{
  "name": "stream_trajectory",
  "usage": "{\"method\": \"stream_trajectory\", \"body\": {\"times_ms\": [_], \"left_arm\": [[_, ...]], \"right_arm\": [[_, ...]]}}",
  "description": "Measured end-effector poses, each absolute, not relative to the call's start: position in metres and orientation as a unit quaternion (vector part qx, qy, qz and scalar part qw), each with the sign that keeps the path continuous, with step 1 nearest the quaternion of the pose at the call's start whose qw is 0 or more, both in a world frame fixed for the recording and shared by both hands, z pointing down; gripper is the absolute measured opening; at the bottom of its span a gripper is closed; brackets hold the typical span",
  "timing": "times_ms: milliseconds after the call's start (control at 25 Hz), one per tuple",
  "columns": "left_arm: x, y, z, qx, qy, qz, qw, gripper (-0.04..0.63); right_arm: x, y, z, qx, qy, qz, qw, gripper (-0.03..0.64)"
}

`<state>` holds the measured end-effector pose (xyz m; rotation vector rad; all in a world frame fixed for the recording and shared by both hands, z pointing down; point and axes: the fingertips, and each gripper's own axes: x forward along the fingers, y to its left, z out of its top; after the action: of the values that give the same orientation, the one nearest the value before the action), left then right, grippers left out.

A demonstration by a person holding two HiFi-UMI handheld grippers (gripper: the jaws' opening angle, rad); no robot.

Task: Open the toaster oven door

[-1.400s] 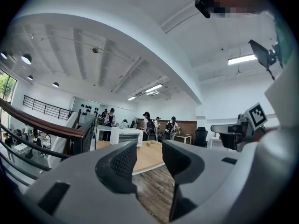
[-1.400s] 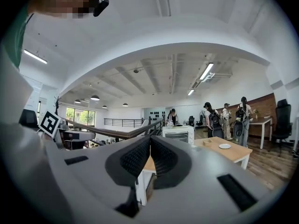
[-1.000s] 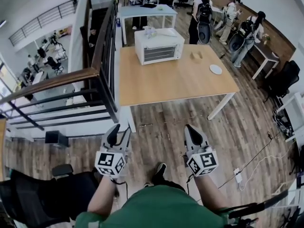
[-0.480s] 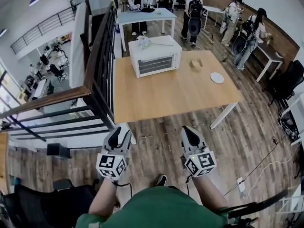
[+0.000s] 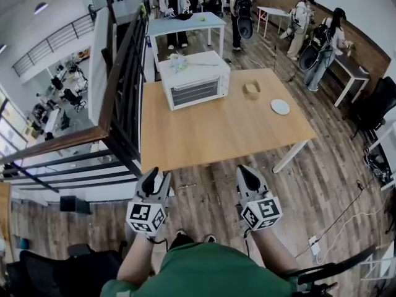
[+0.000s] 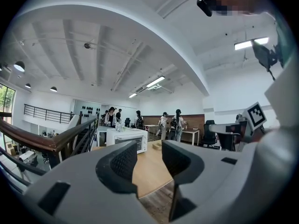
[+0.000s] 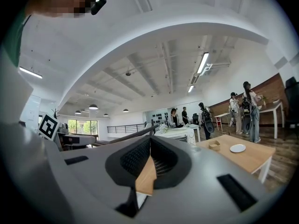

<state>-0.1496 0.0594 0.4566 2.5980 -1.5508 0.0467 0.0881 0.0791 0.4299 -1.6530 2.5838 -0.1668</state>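
Observation:
The white toaster oven stands at the far left of a wooden table, its glass door closed and facing me. Something pale lies on its top. Both grippers hang over the wood floor, well short of the table's near edge. My left gripper is open with nothing between its jaws; the oven shows far off past them. My right gripper is shut and empty, and its view also shows the oven in the distance.
A small wooden box and a white plate lie on the table's right half. A dark stair railing runs along the table's left side. Several people stand behind, near a light table. An office chair is at my lower left.
The table and oven have come nearer and lower in the head view as I walk toward them. Both grippers keep their pose and jaw state.

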Motion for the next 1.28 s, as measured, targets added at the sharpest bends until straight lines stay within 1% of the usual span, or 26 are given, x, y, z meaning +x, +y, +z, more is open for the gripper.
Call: {"method": "stream_trajectory", "body": {"times_ms": [200, 440, 800, 1280], "left_arm": [[-0.138, 0.04, 0.457, 0.861, -0.505, 0.017, 0.05, 0.175], [-0.133, 0.01, 0.467, 0.864, -0.499, 0.018, 0.058, 0.175], [-0.116, -0.057, 0.477, 0.88, -0.47, 0.014, 0.064, 0.175], [-0.143, -0.186, 0.48, 0.891, -0.448, 0.004, 0.076, 0.175]], "right_arm": [[0.1, 0.062, 0.435, -0.544, 0.836, -0.058, 0.035, 0.025], [0.107, 0.037, 0.441, -0.551, 0.832, -0.061, 0.033, 0.025], [0.113, -0.016, 0.45, -0.572, 0.818, -0.06, 0.019, 0.025], [0.082, -0.131, 0.448, -0.592, 0.804, -0.053, 0.007, 0.025]]}}
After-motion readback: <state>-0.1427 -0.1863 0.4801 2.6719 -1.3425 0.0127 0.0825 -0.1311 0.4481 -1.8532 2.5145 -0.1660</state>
